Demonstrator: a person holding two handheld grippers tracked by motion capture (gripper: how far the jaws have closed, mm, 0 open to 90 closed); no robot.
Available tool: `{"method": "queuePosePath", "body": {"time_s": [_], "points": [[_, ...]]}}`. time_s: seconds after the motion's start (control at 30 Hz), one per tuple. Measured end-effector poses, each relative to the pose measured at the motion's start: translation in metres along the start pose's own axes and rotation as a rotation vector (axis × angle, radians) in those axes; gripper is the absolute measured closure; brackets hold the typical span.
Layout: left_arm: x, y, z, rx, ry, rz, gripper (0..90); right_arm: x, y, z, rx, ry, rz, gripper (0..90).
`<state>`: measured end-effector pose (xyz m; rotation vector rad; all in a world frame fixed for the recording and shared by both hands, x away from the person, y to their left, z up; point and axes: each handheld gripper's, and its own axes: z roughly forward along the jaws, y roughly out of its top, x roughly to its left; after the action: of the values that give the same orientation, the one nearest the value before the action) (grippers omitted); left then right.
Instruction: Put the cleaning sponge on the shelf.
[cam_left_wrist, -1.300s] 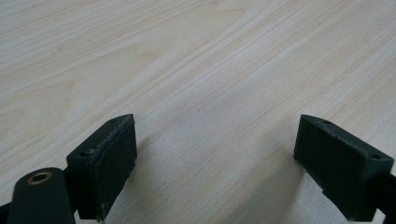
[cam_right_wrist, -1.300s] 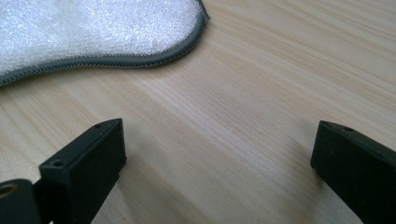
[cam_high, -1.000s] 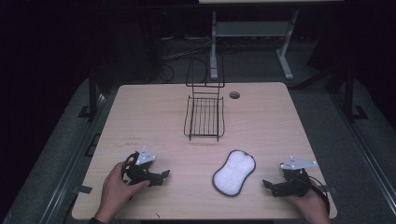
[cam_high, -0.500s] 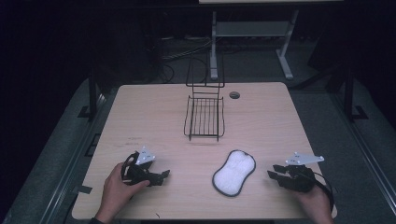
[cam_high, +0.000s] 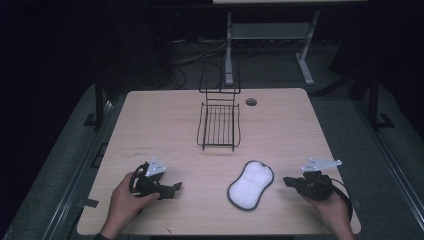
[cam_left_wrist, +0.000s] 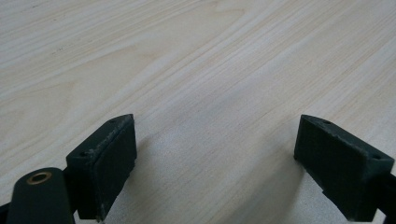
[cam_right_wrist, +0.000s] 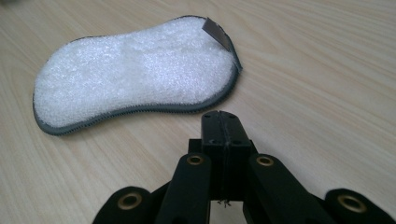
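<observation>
1. My right gripper (cam_right_wrist: 223, 122) shows its jaws pressed together, just short of the white sponge (cam_right_wrist: 135, 72).
2. My left gripper (cam_left_wrist: 215, 154) is spread over bare table (cam_left_wrist: 210, 60).
3. From above, the wire rack (cam_high: 218, 125) seems mid-table, well clear.

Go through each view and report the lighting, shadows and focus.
High view: the table is lit while the surroundings fall into near black, and the wire rack casts little shadow. Left gripper view: even light, soft shadows beside the open jaws, wood grain sharp. Right gripper view: the white sponge glistens, crisp; the shut jaws show clearly.
</observation>
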<state>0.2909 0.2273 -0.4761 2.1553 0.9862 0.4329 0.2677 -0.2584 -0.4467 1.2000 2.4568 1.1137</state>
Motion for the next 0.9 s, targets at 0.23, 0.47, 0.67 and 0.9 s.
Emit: {"method": "queuePosePath", "body": {"time_s": [0.23, 0.47, 0.67, 0.9], "points": [[0.000, 0.000, 0.000, 0.000, 0.002, -0.002, 12.3, 0.002, 0.010, 0.009, -0.006, 0.013, -0.026, 89.6], [0.000, 0.000, 0.001, -0.001, 0.002, -0.002, 12.3, 0.005, 0.020, 0.018, -0.012, 0.027, -0.044, 89.6], [0.000, 0.000, 0.000, -0.001, 0.002, -0.002, 12.3, 0.007, 0.029, 0.026, -0.007, 0.037, -0.059, 89.6], [0.000, 0.000, 0.000, -0.001, 0.002, -0.002, 12.3, 0.021, 0.030, 0.035, 0.014, 0.084, -0.090, 89.6]]}}
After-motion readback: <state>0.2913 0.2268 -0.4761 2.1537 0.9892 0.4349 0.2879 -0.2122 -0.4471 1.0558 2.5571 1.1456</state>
